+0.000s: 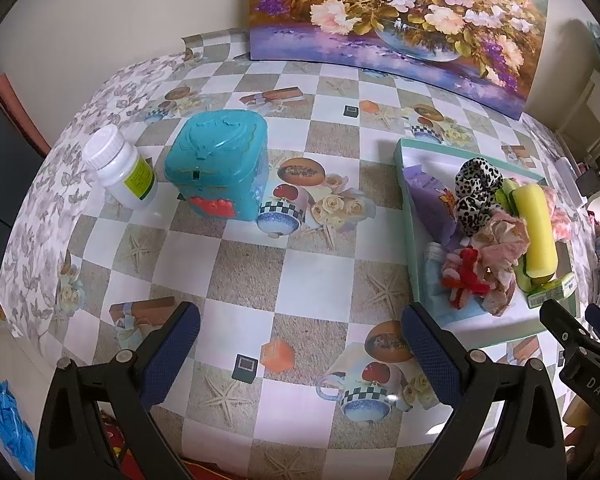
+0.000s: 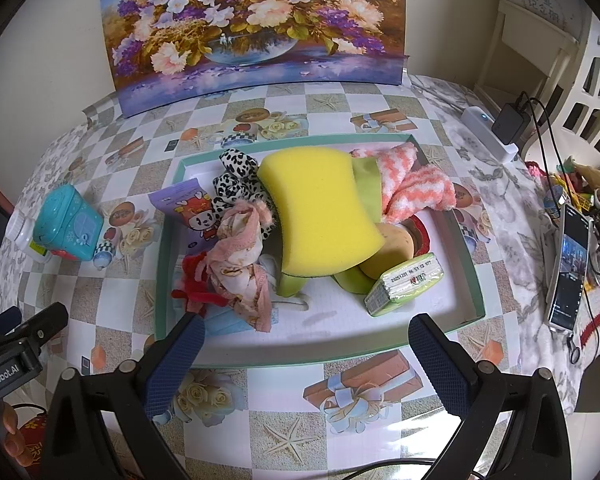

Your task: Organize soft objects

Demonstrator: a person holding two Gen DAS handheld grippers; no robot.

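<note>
Both tools — left tool (image 1: 300,354), right tool (image 2: 306,354) — gape wide, empty; keep yours centred over the yellow sponge (image 2: 320,216) — squeeze gently.

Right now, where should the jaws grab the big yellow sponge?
Probably at the narrow waist of the yellow sponge, coming from above. It lies flat on top of the pile in the green tray, its sides curving inward there. The open right gripper is nearest.
</note>
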